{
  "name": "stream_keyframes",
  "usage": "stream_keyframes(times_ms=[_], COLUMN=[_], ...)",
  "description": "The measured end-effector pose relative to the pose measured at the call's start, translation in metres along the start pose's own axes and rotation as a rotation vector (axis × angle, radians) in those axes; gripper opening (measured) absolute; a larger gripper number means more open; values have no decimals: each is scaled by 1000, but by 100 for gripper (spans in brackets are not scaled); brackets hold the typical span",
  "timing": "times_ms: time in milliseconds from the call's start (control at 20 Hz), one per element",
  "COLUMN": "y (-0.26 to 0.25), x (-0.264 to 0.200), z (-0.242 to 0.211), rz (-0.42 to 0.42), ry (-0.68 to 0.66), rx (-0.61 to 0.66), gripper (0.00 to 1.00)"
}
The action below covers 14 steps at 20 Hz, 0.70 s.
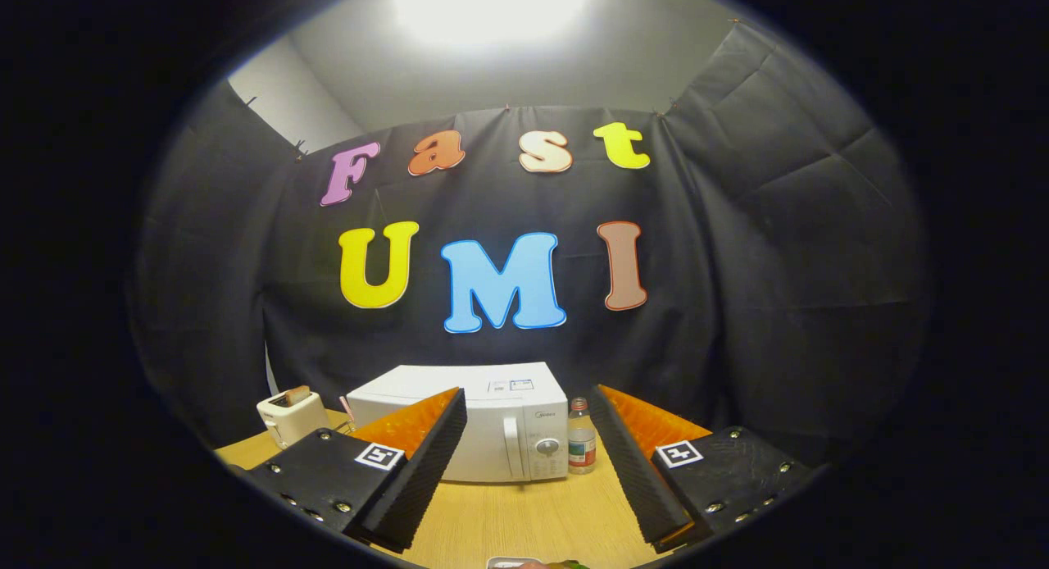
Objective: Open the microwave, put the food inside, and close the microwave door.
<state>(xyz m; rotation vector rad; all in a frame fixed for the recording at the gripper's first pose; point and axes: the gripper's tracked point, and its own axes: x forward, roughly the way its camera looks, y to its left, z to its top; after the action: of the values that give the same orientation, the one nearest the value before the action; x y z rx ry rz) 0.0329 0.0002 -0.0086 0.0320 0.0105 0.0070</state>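
- Gripper (529, 462) fingers stand wide apart with nothing between them, aimed at the microwave (492, 425) ahead; judged ready for the door approach.
- Microwave sits on the wooden table (524, 512), door closed, handle beside the control dial.
- Food (533, 563) lies just under the fingers, barely visible.
- Toaster (291, 413) and bottle (581, 448) flank the microwave.
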Motion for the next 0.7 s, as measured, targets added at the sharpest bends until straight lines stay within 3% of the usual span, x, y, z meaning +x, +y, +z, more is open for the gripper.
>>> stream_keyframes(times_ms=[350,700], y=[7,16], x=[24,78], z=[-12,-36], rz=[17,57], ry=[21,80], rx=[10,-5], gripper=[96,96])
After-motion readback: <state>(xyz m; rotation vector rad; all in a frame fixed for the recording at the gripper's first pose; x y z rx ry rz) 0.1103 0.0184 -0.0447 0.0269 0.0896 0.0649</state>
